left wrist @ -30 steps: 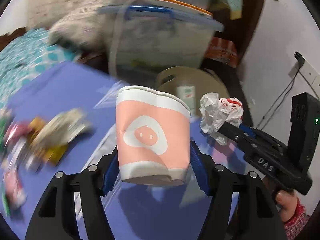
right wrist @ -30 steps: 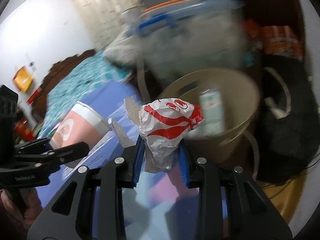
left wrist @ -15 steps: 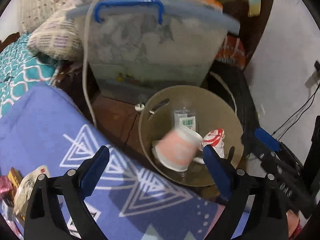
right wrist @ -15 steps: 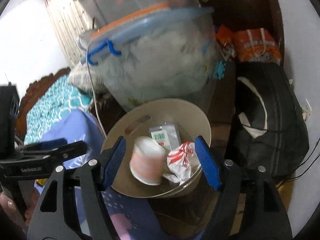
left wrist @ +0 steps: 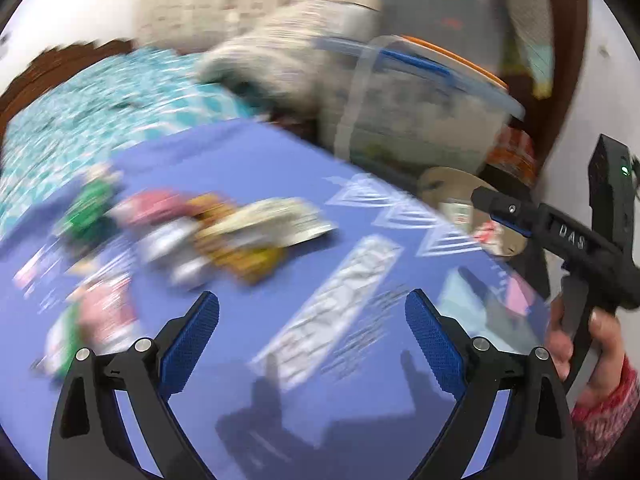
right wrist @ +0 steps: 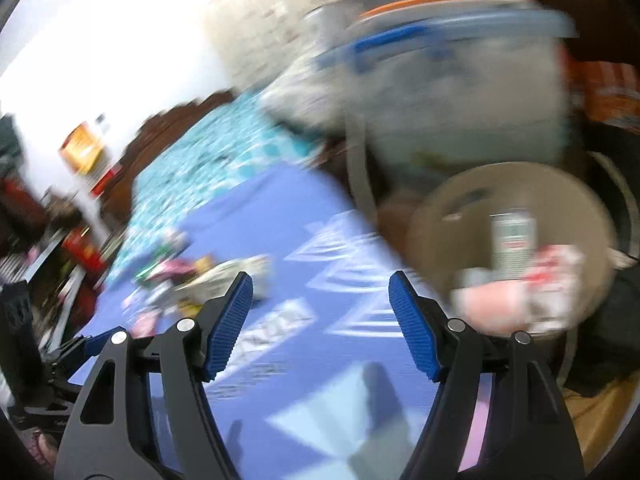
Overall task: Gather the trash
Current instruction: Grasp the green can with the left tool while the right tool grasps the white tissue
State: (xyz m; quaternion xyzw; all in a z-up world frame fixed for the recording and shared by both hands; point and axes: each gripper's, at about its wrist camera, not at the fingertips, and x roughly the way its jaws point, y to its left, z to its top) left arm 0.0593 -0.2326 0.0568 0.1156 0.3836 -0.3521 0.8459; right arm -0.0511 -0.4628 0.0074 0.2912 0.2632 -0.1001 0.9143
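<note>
Both claws are released and empty; the wrapper pile (left wrist: 224,236) lies ahead-left, nearer the left claw (left wrist: 312,320) than the right claw (right wrist: 320,312).

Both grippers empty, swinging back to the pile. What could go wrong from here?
1. The wrappers lie bunched and overlapping on the blue cloth; the open left gripper may grab several or pinch cloth.
2. The right gripper works close beside the left, so they could collide over the pile.
3. The bin sits past the cloth's edge, with the pink cup high inside; later drops might miss or bounce out.
</note>
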